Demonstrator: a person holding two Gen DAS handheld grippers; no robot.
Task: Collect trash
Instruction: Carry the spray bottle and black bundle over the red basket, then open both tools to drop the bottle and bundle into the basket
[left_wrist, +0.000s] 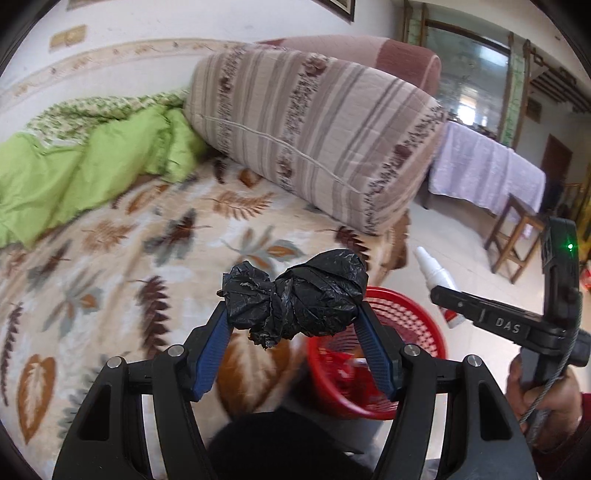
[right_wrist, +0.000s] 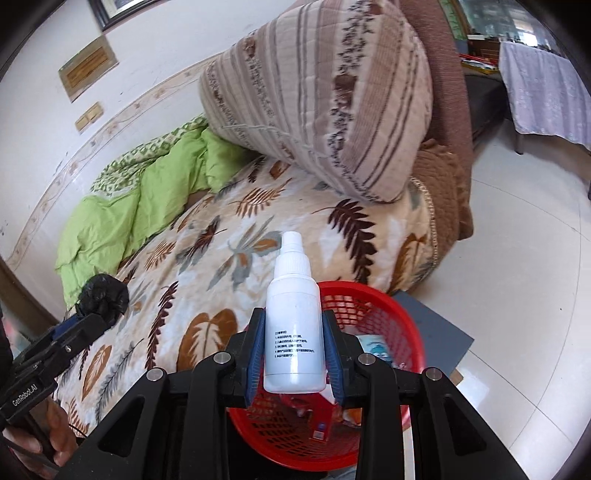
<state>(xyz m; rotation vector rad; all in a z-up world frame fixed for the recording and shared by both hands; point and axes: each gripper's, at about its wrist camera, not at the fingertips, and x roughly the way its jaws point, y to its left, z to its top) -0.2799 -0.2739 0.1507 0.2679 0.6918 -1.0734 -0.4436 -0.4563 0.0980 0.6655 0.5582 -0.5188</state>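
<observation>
Your left gripper (left_wrist: 291, 314) is clamped on a black bag (left_wrist: 295, 295), a knotted, crumpled wad of plastic wedged crosswise between the blue pads (left_wrist: 218, 332), and it hangs in the air above the near edge of the bed (left_wrist: 110, 258). From the right wrist view that same bag (right_wrist: 103, 299) shows far left, out over the leaf-print blanket (right_wrist: 207, 266).

Your right gripper (right_wrist: 293, 350) grips a white bottle (right_wrist: 293, 325), both pads pressed on its sides, cap pointing away from you, base toward the camera. Small dark print runs down its label. From the left wrist view the bottle (left_wrist: 439, 284) sticks out of the black jaws at the right, tilted, with a red band near its bottom end.

The red basket (right_wrist: 373, 332) stands on the pale tiled floor (right_wrist: 524, 295) just beside the bed, and it sits directly under the bottle. It already holds scraps: a blue-printed packet and some red and white wrappers. In the left wrist view the basket (left_wrist: 402, 317) lies below and to the right of the bag, partly hidden by your right-hand finger.

Farther back on the bed lie a green quilt (left_wrist: 92, 166) and a striped folded quilt (left_wrist: 314, 129). Your right hand (left_wrist: 543, 391) shows at the gripper's handle, low right.
</observation>
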